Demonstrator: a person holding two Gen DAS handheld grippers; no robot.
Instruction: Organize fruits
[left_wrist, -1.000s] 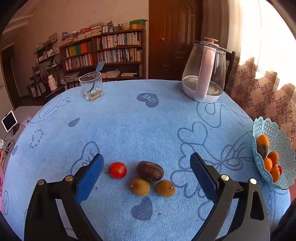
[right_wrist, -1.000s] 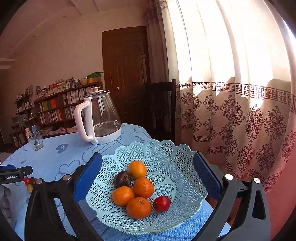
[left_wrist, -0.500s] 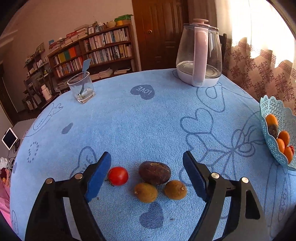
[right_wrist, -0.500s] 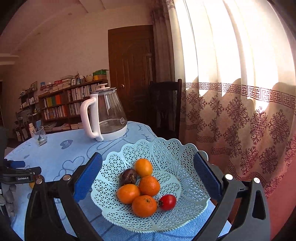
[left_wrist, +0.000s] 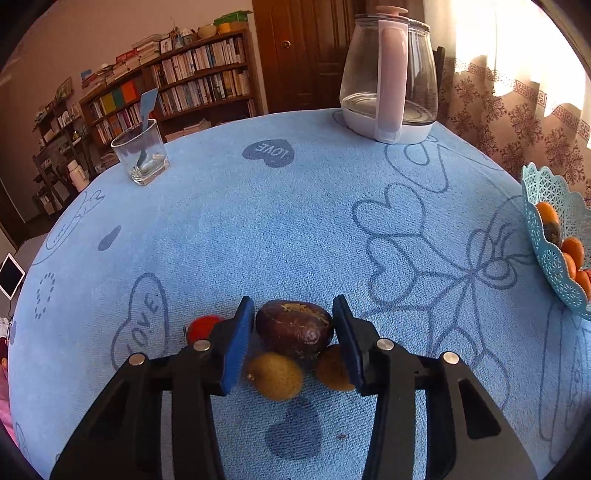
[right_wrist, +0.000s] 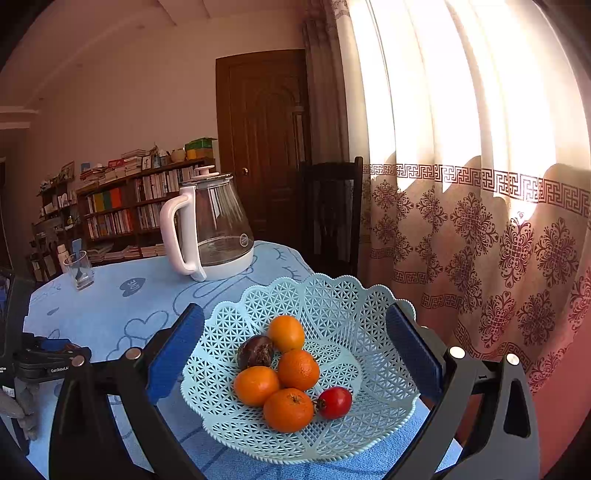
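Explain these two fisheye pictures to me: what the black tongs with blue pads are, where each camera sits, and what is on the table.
They are two hand-held grippers, each carrying a camera that looks along its jaws. The left wrist view shows the left gripper closed around a dark brown fruit on the blue tablecloth, with two small brown fruits and a red tomato beside it. The right wrist view shows the right gripper open and empty above a lattice basket holding oranges. A glass kettle stands further back.

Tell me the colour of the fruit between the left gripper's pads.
Dark brown, nearly purple, with dull patches; the fruit shows best in the left wrist view.
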